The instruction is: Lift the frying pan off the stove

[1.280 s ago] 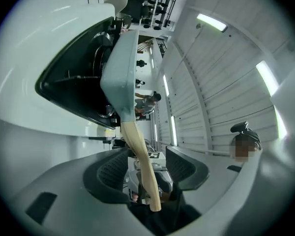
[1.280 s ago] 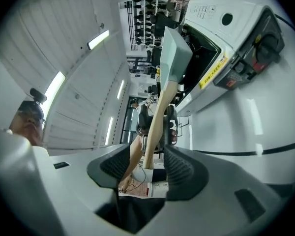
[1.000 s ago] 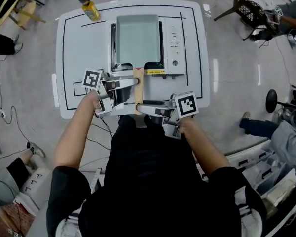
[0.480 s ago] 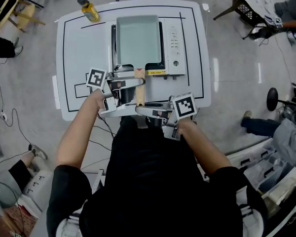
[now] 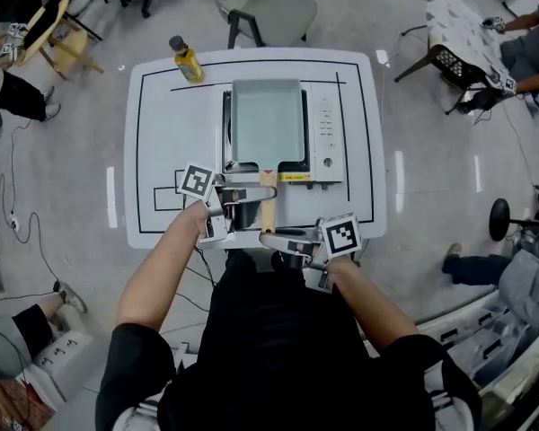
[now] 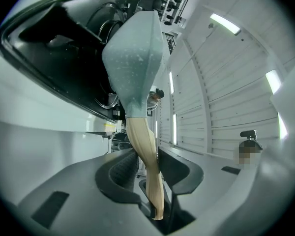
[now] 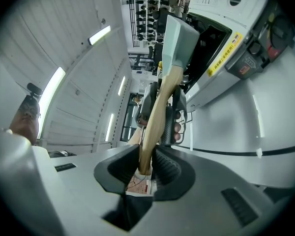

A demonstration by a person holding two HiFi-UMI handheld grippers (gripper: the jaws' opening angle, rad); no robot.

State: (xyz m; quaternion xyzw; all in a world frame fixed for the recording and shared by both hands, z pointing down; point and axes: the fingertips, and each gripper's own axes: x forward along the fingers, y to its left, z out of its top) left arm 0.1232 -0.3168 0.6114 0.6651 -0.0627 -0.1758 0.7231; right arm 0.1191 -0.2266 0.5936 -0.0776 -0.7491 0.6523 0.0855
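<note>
A pale green rectangular frying pan (image 5: pixel 268 119) sits on the white portable stove (image 5: pixel 328 137). Its wooden handle (image 5: pixel 267 212) points toward me. My left gripper (image 5: pixel 251 196) comes at the handle from the left, and my right gripper (image 5: pixel 274 236) takes it from the right, nearer its end. In the left gripper view the handle (image 6: pixel 145 151) runs between the closing jaws of the left gripper (image 6: pixel 147 163), and both pads touch it. In the right gripper view the closing jaws of the right gripper (image 7: pixel 146 163) pinch the handle (image 7: pixel 160 102) near its end.
The stove stands mid-table on a white table (image 5: pixel 171 142) with black outline markings. A yellow bottle (image 5: pixel 186 59) stands at the far left corner. A chair (image 5: pixel 269 12) is behind the table, and people sit round the room's edges.
Both grippers' jaws have closed in round the wooden handle. The head camera has pulled back, so the table sits lower and smaller in view.
</note>
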